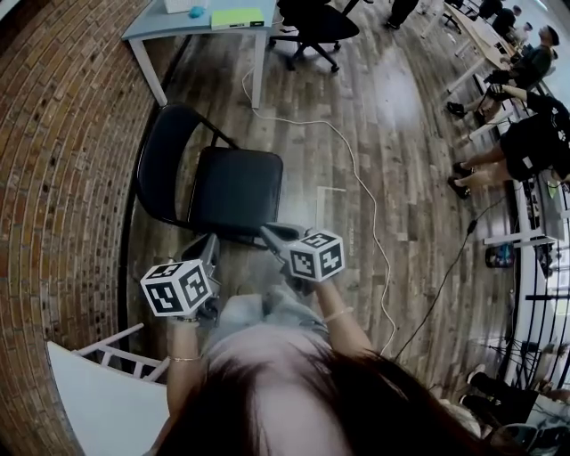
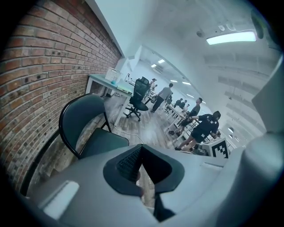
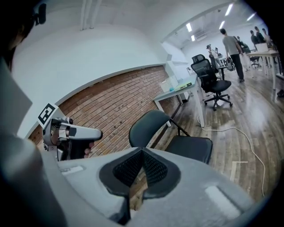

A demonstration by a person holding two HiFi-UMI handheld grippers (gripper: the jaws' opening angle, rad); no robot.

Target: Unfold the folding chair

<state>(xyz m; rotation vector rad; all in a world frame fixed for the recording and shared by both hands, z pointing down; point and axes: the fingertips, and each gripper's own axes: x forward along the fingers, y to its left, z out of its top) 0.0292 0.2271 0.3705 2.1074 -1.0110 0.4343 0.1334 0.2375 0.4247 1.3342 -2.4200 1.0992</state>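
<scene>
The black folding chair (image 1: 233, 187) stands unfolded on the wood floor, its back (image 1: 163, 160) toward the brick wall and its seat (image 2: 101, 141) flat. It also shows in the right gripper view, seat (image 3: 191, 147) and back (image 3: 146, 127). My left gripper (image 1: 212, 242) hovers near the chair's front left, shut and holding nothing. My right gripper (image 1: 266, 233) hangs over the seat's front edge, shut and empty too. In the gripper views the left gripper (image 2: 140, 153) and right gripper (image 3: 142, 157) show their pads meeting, apart from the chair.
A curved brick wall (image 1: 53, 178) runs along the left. A white table (image 1: 196, 22) and an office chair (image 1: 312, 27) stand behind. A white cable (image 1: 356, 178) trails over the floor. People sit at desks on the right (image 1: 525, 134). A white stand (image 1: 98, 392) is at lower left.
</scene>
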